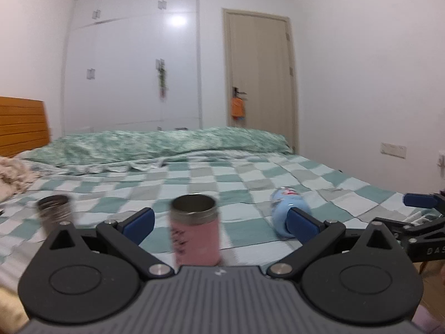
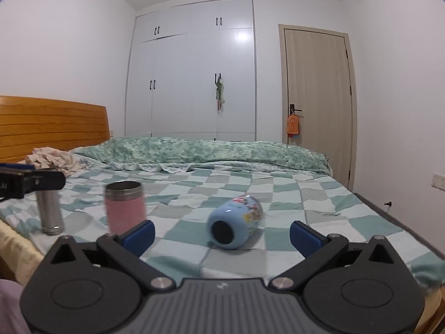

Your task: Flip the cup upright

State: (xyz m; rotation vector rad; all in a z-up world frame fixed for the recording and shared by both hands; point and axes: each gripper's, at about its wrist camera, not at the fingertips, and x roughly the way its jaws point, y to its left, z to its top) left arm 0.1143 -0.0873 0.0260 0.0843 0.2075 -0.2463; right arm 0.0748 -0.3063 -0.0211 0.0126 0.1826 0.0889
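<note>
On a bed with a teal checked bedspread (image 2: 278,194), a bare steel tumbler (image 2: 50,214) stands upright, far left of the right claw (image 2: 222,232) and partly behind the left claw's dark fingertip. Next, a pink tumbler (image 2: 126,208) with an open steel mouth stands upright just beyond the right claw's left pad; in the left wrist view it sits between the spread pads of the left claw (image 1: 219,221), untouched. The blue cup (image 2: 235,224) lies on its side between and just ahead of the right claw's wide-spread pads, long axis pointing away, dark base toward the camera, mouth toward the green quilt (image 2: 205,150). Nothing blocks it.
</note>
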